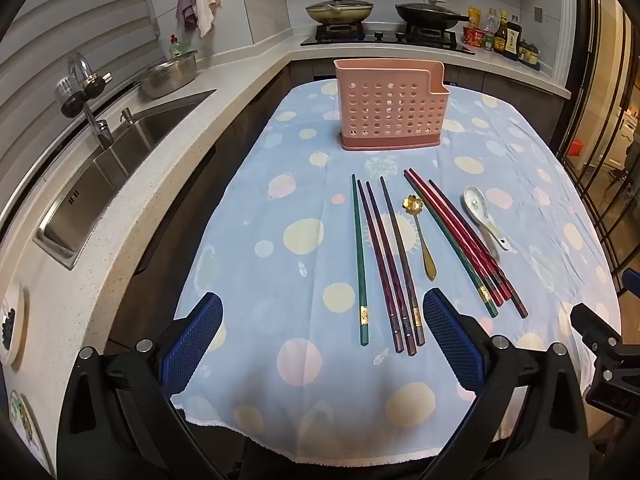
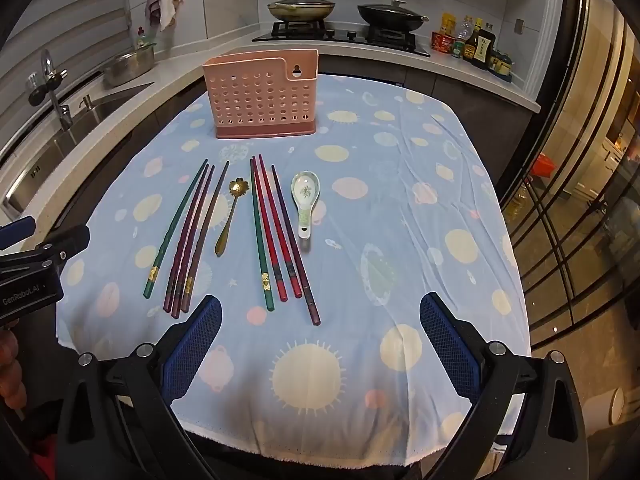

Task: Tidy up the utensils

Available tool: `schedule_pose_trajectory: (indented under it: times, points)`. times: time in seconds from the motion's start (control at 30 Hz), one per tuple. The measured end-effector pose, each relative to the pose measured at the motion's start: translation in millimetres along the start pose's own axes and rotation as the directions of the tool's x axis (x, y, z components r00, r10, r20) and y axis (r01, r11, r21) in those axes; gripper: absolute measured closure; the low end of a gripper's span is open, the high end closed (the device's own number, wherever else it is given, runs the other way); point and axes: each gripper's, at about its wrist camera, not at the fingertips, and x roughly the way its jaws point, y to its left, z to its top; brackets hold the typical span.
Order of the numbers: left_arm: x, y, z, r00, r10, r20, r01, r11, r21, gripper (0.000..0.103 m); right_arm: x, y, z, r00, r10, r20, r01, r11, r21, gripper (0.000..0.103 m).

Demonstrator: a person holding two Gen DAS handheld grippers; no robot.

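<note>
A pink perforated utensil holder (image 1: pixel 390 110) (image 2: pixel 262 98) stands upright at the far side of the table. In front of it lie several chopsticks in two groups, a left group (image 1: pixel 384 264) (image 2: pixel 188 240) and a right group (image 1: pixel 464 240) (image 2: pixel 280 236). A gold flower-headed spoon (image 1: pixel 420 236) (image 2: pixel 230 212) lies between the groups. A white ceramic spoon (image 1: pixel 484 216) (image 2: pixel 306 200) lies right of them. My left gripper (image 1: pixel 322 312) is open and empty, near the handle ends of the left group. My right gripper (image 2: pixel 320 316) is open and empty, near the handle ends of the right group.
The table has a blue cloth (image 1: pixel 280 184) (image 2: pixel 400 240) with pale dots. A steel sink and tap (image 1: pixel 100 160) run along the left counter. Pans sit on the stove (image 1: pixel 376 34) behind the table. Sauce bottles (image 2: pixel 476 46) stand at the back right. A glass door (image 2: pixel 580 200) is on the right.
</note>
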Motion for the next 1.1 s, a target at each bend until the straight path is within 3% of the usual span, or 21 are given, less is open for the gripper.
schedule_pose_trajectory:
  times: [1.1]
  points:
    - [-2.7,-5.2,-1.6,1.000,-0.006,0.000,0.006,1.000,0.011,0.007,-2.2,-6.2,-0.7,1.000,0.010,0.006,-0.010,1.000,0.015,0.007]
